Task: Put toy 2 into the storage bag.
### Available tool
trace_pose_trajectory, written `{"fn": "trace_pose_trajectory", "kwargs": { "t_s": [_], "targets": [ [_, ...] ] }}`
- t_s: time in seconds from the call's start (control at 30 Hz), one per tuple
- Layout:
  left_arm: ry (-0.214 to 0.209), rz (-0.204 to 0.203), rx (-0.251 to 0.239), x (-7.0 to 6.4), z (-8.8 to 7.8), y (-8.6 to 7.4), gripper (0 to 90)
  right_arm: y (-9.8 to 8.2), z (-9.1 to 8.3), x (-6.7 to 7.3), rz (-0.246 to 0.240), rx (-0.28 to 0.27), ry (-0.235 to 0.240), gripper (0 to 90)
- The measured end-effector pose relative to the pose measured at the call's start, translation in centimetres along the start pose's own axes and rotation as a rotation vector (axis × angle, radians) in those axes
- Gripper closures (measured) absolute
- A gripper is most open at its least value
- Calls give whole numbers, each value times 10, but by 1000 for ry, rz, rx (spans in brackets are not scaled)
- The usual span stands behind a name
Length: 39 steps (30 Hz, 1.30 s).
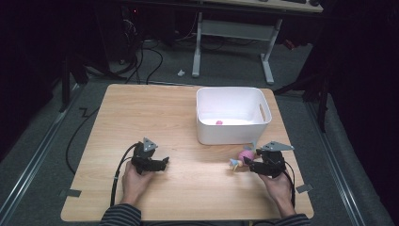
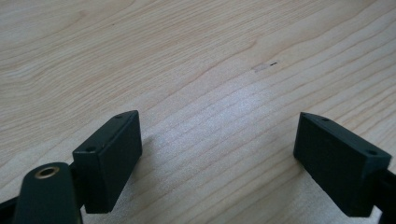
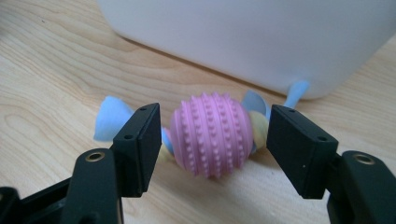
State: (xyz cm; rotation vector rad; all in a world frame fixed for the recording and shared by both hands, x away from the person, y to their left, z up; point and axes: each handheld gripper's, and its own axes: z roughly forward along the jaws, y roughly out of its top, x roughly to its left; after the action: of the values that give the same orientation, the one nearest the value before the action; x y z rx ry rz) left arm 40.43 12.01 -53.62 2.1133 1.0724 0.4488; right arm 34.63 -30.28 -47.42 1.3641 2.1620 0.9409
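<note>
A pink ribbed ball toy (image 3: pixel 210 137) with pale blue and yellow cloth ends sits between the jaws of my right gripper (image 3: pixel 215 114), which is shut on it across its length. In the high view the toy (image 1: pixel 245 154) is at the tip of the right gripper (image 1: pixel 249 162), just in front of the white bin (image 1: pixel 233 89). My left gripper (image 1: pixel 164 162) rests low over the wooden table (image 1: pixel 155 117) at front left. Its jaws stand wide apart in the left gripper view (image 2: pixel 219 116), with bare wood between them.
The bin's white wall (image 3: pixel 243 37) stands close behind the toy. A small pink thing (image 1: pixel 219 122) lies inside the bin. Beyond the table's far edge stands a desk frame (image 1: pixel 233 42) on the carpet. Cables hang off the table's left side.
</note>
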Motion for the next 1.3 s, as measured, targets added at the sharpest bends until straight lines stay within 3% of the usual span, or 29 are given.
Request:
{"fn": "trace_pose_trajectory", "kwargs": {
  "t_s": [0.33,0.7,0.9,1.3],
  "targets": [
    [0,0,0,0,0,0,154,12,17,1,-26,52,4,330],
    [0,-4,-3,0,0,0,161,12,33,-2,-25,89,27,330],
    [-1,-6,-5,0,0,0,162,9,32,-3,-26,71,13,392],
    [-1,-6,-4,0,0,0,164,7,28,-5,-28,69,29,405]
  ]
}}
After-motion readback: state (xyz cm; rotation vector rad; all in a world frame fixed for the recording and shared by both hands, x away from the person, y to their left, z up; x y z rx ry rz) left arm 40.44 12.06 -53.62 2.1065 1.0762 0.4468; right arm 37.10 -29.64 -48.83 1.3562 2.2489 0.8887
